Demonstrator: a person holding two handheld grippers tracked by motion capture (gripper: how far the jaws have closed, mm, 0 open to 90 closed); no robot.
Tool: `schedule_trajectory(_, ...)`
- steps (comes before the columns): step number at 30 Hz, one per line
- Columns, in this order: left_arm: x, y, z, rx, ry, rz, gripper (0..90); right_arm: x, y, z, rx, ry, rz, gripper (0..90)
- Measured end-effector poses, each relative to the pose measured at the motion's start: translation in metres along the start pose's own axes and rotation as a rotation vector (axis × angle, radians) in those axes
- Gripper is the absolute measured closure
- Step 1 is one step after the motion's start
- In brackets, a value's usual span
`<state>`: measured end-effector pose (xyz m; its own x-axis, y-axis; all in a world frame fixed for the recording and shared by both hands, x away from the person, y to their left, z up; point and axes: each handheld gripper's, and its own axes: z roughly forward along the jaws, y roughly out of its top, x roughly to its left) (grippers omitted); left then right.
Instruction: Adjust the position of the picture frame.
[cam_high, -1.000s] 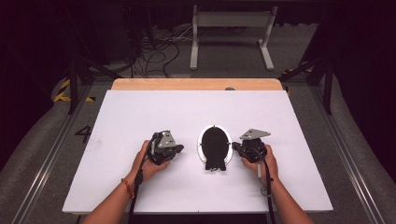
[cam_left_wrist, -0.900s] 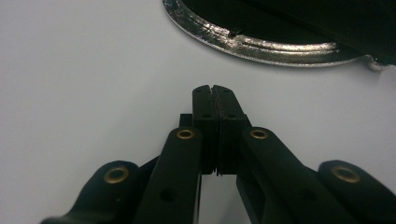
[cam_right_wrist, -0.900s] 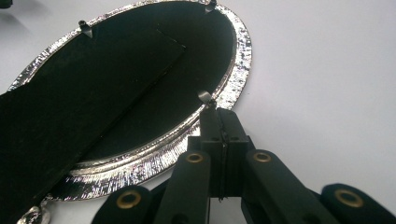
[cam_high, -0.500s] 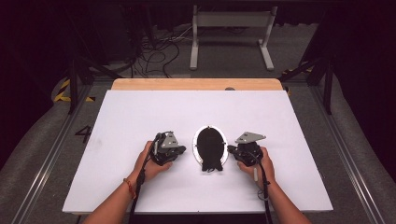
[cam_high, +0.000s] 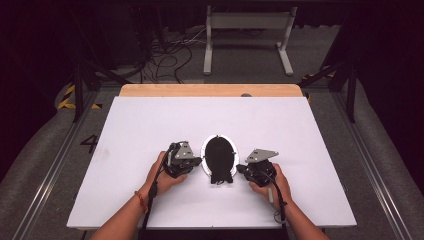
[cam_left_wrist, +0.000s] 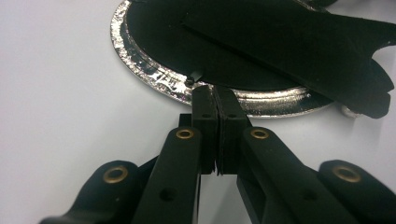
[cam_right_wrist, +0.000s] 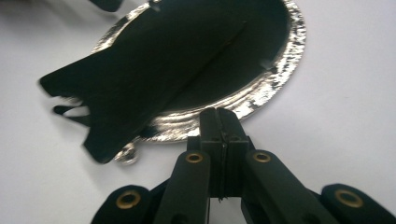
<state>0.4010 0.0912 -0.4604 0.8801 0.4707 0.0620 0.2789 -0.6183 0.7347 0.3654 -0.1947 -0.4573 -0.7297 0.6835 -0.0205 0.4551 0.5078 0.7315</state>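
Note:
An oval silver-rimmed frame (cam_high: 219, 155) lies back side up on the white table (cam_high: 150, 125), with a black fold-out stand (cam_left_wrist: 299, 42) across its black back. My left gripper (cam_high: 199, 161) sits at its left edge, shut, the tips against the silver rim (cam_left_wrist: 154, 79) with nothing between them. At the frame's right edge my right gripper (cam_high: 239, 169) is also shut, its pads pressed together and its tips at the rim (cam_right_wrist: 275, 79). The stand's notched end (cam_right_wrist: 93, 116) overhangs the rim on the near side.
A wooden strip (cam_high: 210, 90) runs along the table's far edge. Beyond it on the floor are a metal stand (cam_high: 247, 30) and loose cables (cam_high: 170, 55). A person's forearms come in from the near edge. White tabletop spreads to the left, right and far side.
My right gripper has moved left, and the oval frame has slid a little left with it. The left gripper has stayed about where it was.

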Motion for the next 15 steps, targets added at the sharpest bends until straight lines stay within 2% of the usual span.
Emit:
schedule_trajectory(7,-0.006,-0.001,0.002,0.022,-0.009,0.028,88.0,0.014,0.003,-0.002,-0.007,0.068,-0.040,90.0)
schedule_trajectory(10,-0.007,-0.002,0.001,0.024,-0.013,0.032,87.5,0.021,0.005,-0.002,-0.001,0.054,-0.076,90.0)
schedule_trajectory(15,-0.010,-0.002,-0.002,0.023,-0.030,0.040,87.6,0.018,0.003,-0.002,-0.007,0.075,-0.046,90.0)
